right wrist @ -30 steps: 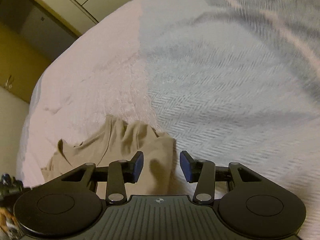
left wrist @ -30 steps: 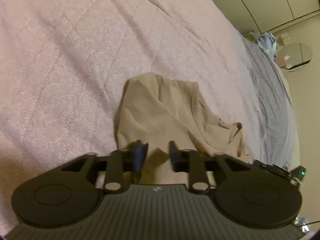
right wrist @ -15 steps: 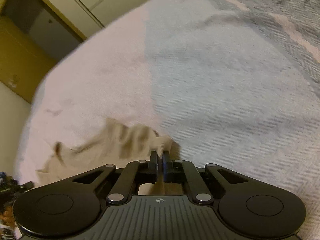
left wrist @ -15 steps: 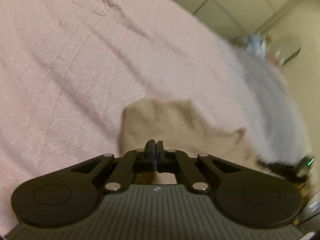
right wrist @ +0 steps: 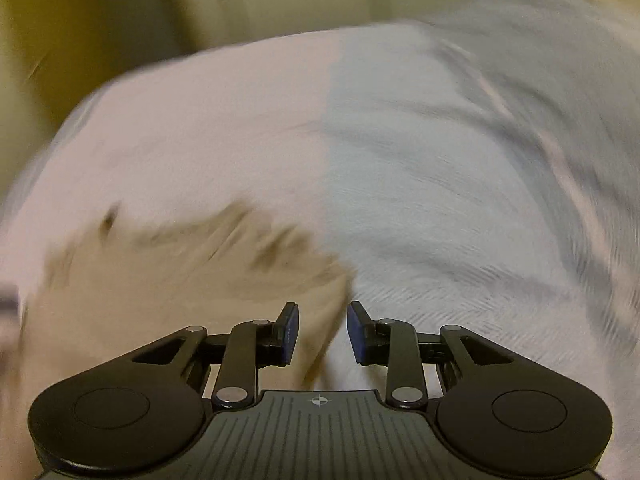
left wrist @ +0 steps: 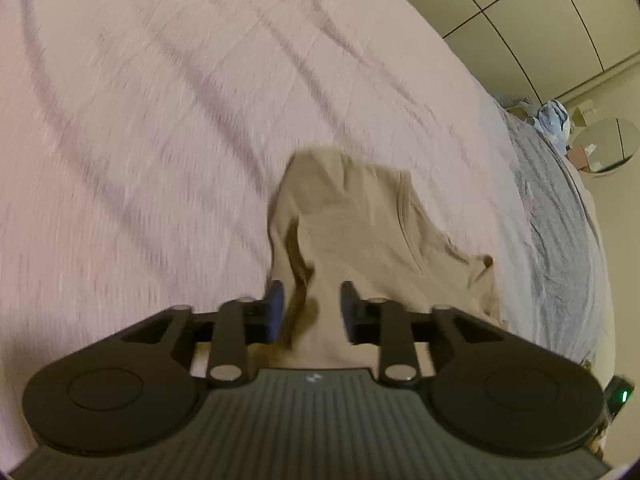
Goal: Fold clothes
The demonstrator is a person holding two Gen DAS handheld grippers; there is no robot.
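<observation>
A beige T-shirt (left wrist: 360, 232) lies crumpled on the pink bedspread (left wrist: 140, 120); its neckline seam shows toward the right. My left gripper (left wrist: 311, 304) is open, its jaws apart with the shirt's near edge between and below them. In the right wrist view, which is motion-blurred, the same shirt (right wrist: 180, 280) lies at the left by the line where the pink cover meets the grey one. My right gripper (right wrist: 322, 324) is open over the shirt's right edge.
A grey-blue blanket (left wrist: 560, 232) covers the right side of the bed, also seen in the right wrist view (right wrist: 460, 180). Cupboard doors (left wrist: 520, 8), a bundle of blue cloth (left wrist: 554, 116) and a round mirror (left wrist: 604, 146) stand beyond the bed.
Both grippers shut on the shirt half a second ago and have now opened, letting it go. The shirt has shifted further onto the bed. The right gripper is swinging fast.
</observation>
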